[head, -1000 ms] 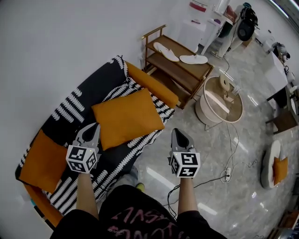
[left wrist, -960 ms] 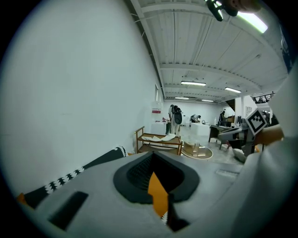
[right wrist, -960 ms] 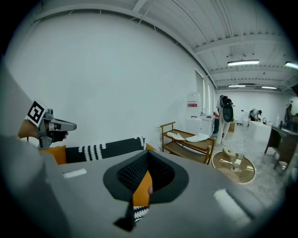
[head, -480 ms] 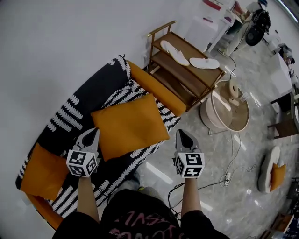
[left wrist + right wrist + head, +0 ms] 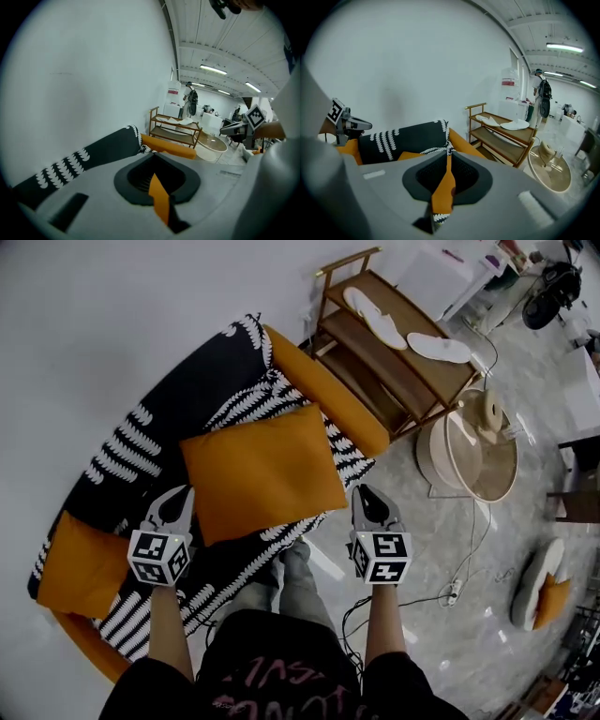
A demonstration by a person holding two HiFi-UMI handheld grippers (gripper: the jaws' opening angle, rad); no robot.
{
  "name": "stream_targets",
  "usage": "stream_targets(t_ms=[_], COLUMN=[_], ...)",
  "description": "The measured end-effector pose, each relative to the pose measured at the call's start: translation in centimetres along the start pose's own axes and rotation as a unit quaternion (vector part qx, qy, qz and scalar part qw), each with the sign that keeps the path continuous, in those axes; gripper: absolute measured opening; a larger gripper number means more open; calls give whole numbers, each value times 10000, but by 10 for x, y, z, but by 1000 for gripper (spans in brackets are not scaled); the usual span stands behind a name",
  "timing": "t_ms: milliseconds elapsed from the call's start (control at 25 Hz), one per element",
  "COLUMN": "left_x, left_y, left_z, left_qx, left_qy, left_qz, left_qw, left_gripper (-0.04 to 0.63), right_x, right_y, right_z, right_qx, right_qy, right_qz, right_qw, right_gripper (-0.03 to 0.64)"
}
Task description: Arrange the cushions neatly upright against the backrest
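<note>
Orange cushion [image 5: 262,470] is lying flat mid-seat on the sofa [image 5: 141,442], while the left gripper [image 5: 178,497], pressed together and empty, and the right gripper [image 5: 367,497], just parting on nothing, are hovering at the sofa's front edge; a thin corner pinch is risking slippage and slumping.

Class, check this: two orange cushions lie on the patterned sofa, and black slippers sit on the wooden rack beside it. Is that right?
No. The slippers on the wooden rack are white, not black; the head view shows it. Two orange cushions do lie on the patterned sofa.
</note>
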State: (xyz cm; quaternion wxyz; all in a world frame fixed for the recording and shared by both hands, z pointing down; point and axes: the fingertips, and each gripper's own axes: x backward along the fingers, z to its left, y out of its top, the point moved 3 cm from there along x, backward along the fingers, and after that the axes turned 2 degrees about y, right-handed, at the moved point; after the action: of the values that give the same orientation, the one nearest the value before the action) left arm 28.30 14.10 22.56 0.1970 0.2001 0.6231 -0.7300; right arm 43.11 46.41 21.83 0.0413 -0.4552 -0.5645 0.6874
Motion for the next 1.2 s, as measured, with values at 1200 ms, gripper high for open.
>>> stream_targets(t_ms=[1200], left_x=[-167], left_y=[-227], left_z=[82], left_qx=[1206], left_qy=[767], left_qz=[1978], left_qw=[9698], left_gripper=[224], right_x=[-262], right_y=[-171], right_z=[-53], right_qx=[440], right_qy=[1509], right_qz=[2108], right_qw=[9648], right_gripper=[267])
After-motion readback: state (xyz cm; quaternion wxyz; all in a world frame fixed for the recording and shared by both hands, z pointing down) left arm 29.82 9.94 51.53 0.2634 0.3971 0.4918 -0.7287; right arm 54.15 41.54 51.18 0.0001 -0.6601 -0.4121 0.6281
